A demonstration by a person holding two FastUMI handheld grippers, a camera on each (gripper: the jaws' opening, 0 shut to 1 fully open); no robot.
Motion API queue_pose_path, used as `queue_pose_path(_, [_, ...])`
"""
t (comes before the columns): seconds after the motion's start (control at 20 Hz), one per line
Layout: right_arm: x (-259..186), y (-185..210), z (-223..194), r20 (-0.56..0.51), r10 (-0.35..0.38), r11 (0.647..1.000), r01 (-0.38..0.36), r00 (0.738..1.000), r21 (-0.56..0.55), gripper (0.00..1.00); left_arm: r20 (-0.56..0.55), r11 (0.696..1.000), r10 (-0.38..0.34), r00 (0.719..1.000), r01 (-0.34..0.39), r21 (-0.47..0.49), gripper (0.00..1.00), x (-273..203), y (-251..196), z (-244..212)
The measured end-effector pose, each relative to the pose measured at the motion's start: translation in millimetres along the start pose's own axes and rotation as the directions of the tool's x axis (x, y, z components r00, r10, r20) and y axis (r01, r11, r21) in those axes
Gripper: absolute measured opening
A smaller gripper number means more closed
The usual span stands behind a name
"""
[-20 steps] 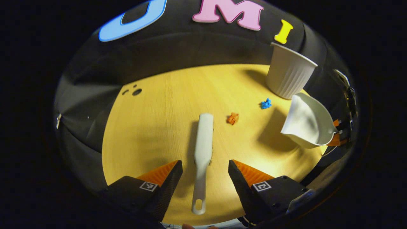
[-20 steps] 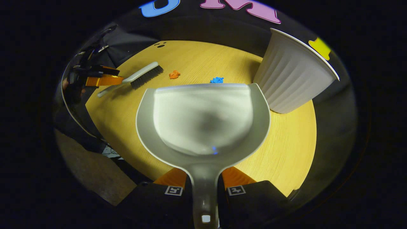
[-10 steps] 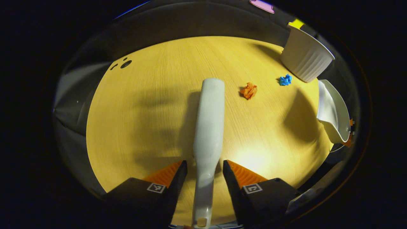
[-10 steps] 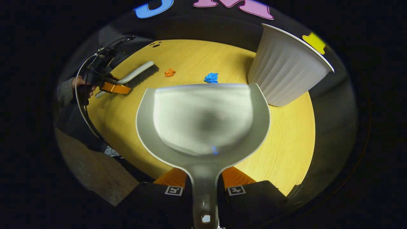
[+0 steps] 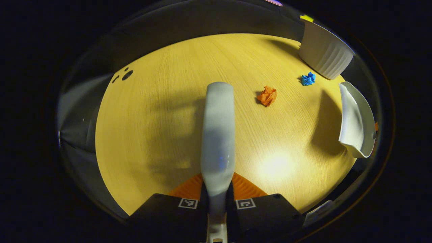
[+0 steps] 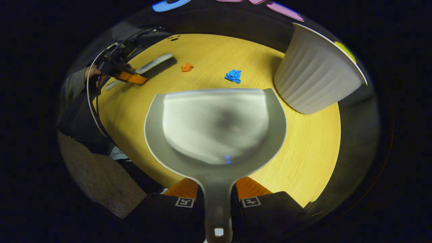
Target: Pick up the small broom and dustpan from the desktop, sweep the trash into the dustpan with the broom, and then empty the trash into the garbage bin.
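in the left gripper view i have my left gripper [image 5: 217, 189] clenched on the neck of the small pale plastic broom [image 5: 217, 135], with both fingers pressing its handle from either side. the broom's long back runs straight away from me over the round yellow wooden desktop [image 5: 162, 101]. i cannot tell from here whether its bristles touch the wood.

the crumpled orange paper scrap [image 5: 267, 96] lies just right of the broom's far end, apart from it. the crumpled blue paper scrap [image 5: 308, 79] lies farther right, near the foot of the white ribbed plastic garbage bin [image 5: 324, 50]. the pale plastic dustpan [image 5: 356, 121] shows at the right edge, held off the desktop and casting a shadow on it.

in the right gripper view my right gripper [image 6: 217, 199] is grasping the dustpan [image 6: 216, 128] by its handle, 2 fingers tight on it, with the open scoop facing up at me and its front lip toward the scraps. the blue scrap [image 6: 233, 75] sits just beyond that lip and the orange scrap [image 6: 186, 66] farther left. the bin [image 6: 317, 81] stands upright to the right of the pan. far left, a hand [image 6: 92, 72] holds the left gripper [image 6: 130, 77] on the broom [image 6: 148, 67], whose dark bristles face the desktop.
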State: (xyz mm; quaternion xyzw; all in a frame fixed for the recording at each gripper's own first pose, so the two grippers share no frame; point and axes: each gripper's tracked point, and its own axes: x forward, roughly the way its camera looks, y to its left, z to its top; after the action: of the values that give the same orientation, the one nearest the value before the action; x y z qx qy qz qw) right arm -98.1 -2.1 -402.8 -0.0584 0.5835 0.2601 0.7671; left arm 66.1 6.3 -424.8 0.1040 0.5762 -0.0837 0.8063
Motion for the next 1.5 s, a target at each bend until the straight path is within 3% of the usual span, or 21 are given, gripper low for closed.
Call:
queue_pose_path(0.15, [10.7, -19.5, 5.0, -0.053, -0.015, 0.997, 0.010, 0.998, -0.083, 0.40, 0.040, 0.999, 0.031, 0.999, -0.032, 0.017, 0.24, 3.7, -0.3, 32.9])
queue_pose_path(0.25, [18.7, -30.3, 9.4, -0.079, -0.017, 0.993, 0.007, 0.997, -0.121, 0.36, 0.042, 0.999, 0.031, 0.999, -0.032, 0.018, 0.27, 8.6, -6.6, 48.0])
queue_pose_path(0.7, [42.7, -45.5, 25.5, -0.132, 0.060, 0.980, -0.083, 0.989, -0.180, 0.36, 0.011, 0.995, -0.046, 0.999, 0.045, 0.088, 0.25, 26.0, -65.5, 71.8])
queue_pose_path(0.95, [51.5, -47.4, 31.2, -0.108, 0.081, 0.976, -0.100, 0.991, -0.192, 0.36, -0.011, 0.979, -0.155, 0.988, 0.155, 0.130, 0.25, 21.8, -122.9, 77.5])
queue_pose_path(1.0, [53.6, -48.5, 31.0, -0.103, 0.083, 0.975, -0.102, 0.991, -0.195, 0.40, -0.017, 0.974, -0.177, 0.984, 0.177, 0.142, 0.25, 20.6, -133.2, 77.8])
queue_pose_path(1.1, [54.9, -49.3, 31.4, -0.092, 0.090, 0.974, -0.107, 0.992, -0.198, 0.36, -0.029, 0.962, -0.213, 0.977, 0.215, 0.168, 0.25, 18.2, -149.7, 80.6])
queue_pose_path(1.25, [57.7, -50.9, 31.0, -0.074, 0.100, 0.972, -0.114, 0.992, -0.207, 0.39, -0.046, 0.940, -0.274, 0.961, 0.278, 0.196, 0.23, 17.0, -169.8, 84.2])
queue_pose_path(1.35, [59.8, -52.2, 29.8, -0.062, 0.108, 0.970, -0.119, 0.992, -0.210, 0.36, -0.060, 0.925, -0.312, 0.948, 0.317, 0.207, 0.25, 11.9, -177.7, 83.5])
queue_pose_path(1.5, [62.0, -52.5, 28.5, -0.046, 0.116, 0.970, -0.123, 0.992, -0.210, 0.36, -0.087, 0.888, -0.384, 0.919, 0.393, 0.239, 0.23, 0.3, -196.6, 74.7])
